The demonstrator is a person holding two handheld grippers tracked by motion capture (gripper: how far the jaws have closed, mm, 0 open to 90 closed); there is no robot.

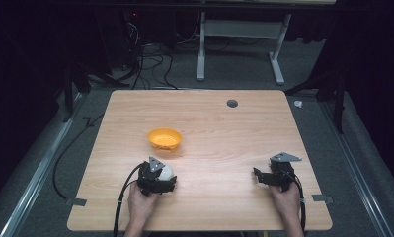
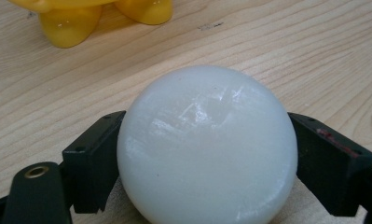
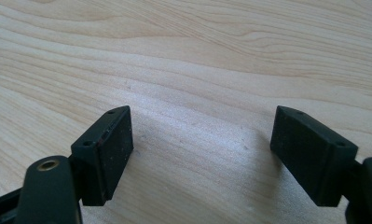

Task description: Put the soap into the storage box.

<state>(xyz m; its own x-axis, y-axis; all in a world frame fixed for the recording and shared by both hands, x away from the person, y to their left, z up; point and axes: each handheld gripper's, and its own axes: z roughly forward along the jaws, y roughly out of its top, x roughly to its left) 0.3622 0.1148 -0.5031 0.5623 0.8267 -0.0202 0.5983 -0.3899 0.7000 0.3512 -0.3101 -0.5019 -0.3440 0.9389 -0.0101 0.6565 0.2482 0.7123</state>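
A smooth white ball [image 2: 207,144] sits between the two black jaws of my left gripper [image 2: 207,154], which press on its two sides; the high view shows the same ball [image 1: 165,172] near the table's front left, just below an orange bowl [image 1: 165,138]. The bowl's yellow feet [image 2: 76,23] stand just beyond the ball in the left gripper view. My left gripper [image 1: 161,178] is shut on the ball. At the front right my right gripper [image 1: 257,177] rests low over bare wood, and its jaws [image 3: 200,149] stand wide apart with nothing between them.
The wooden table [image 1: 219,128] has a small round grommet hole [image 1: 232,103] near its far edge. Beyond the table lie cables [image 1: 150,64] on the floor and the legs of a white desk frame [image 1: 239,49].
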